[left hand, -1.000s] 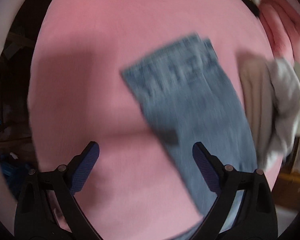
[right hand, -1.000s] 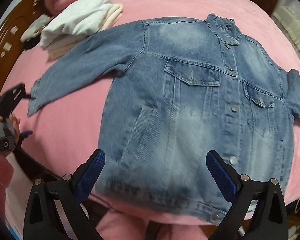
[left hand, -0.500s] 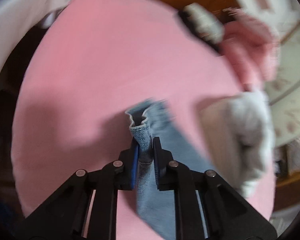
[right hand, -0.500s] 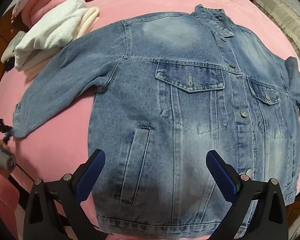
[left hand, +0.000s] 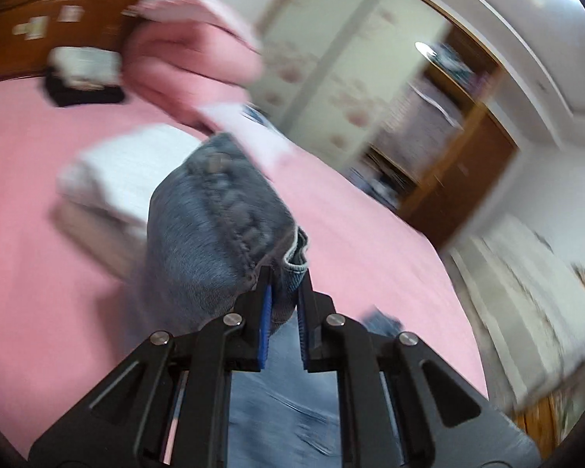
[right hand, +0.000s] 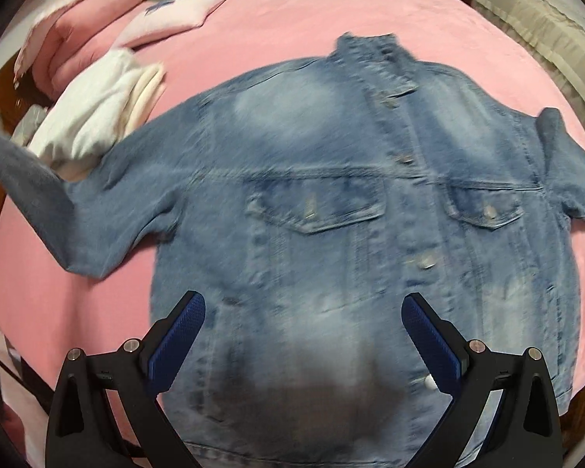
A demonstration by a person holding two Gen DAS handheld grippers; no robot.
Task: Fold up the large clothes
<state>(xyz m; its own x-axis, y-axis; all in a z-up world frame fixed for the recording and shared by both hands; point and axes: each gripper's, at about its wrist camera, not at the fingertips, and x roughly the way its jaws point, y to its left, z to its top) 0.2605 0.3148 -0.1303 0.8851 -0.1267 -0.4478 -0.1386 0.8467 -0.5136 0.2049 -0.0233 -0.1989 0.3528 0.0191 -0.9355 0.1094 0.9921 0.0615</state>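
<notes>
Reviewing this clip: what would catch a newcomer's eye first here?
A denim jacket lies front-up and spread across the pink bed, filling the right wrist view beneath the open right gripper. Its sleeve cuff is pinched in the left gripper, lifted off the bed.

The left gripper (left hand: 284, 273) has its jaws clamped on the cuff of a denim sleeve (left hand: 218, 230), which bunches up above and left of the jaws and trails down between the arms. Beyond the jaws lies a pink bed (left hand: 355, 230). Up and left of them sit blurred white folded clothes (left hand: 117, 179), a pink pillow (left hand: 183, 62) and a wooden headboard (left hand: 58, 4).
</notes>
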